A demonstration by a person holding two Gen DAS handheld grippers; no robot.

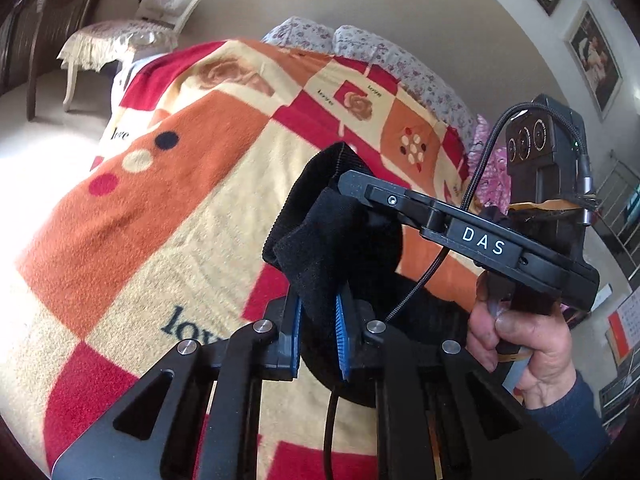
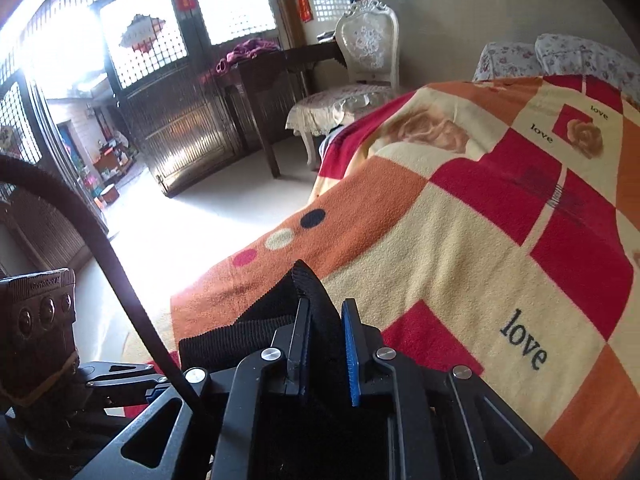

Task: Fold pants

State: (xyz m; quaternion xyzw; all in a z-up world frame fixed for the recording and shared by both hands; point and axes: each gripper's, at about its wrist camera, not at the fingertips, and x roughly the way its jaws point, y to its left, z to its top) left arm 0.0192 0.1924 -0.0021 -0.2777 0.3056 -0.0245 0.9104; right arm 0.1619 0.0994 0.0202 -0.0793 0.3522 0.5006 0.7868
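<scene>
The black pants (image 1: 328, 232) are lifted above the bed, bunched between both grippers. My left gripper (image 1: 318, 304) is shut on a fold of the black fabric between its blue pads. In the left wrist view the right gripper (image 1: 352, 184) reaches in from the right, its tip against the ribbed waistband. In the right wrist view my right gripper (image 2: 326, 312) is shut on the black ribbed waistband (image 2: 308, 284), which sticks up between its fingers. The left gripper (image 2: 120, 380) shows low at the left there.
A red, orange and cream "love" blanket (image 1: 160, 200) covers the bed under the pants. Floral pillows (image 1: 360, 48) lie at its far end. A white chair (image 2: 360, 80) and dark table (image 2: 272, 76) stand beside the bed. Cables hang near both grippers.
</scene>
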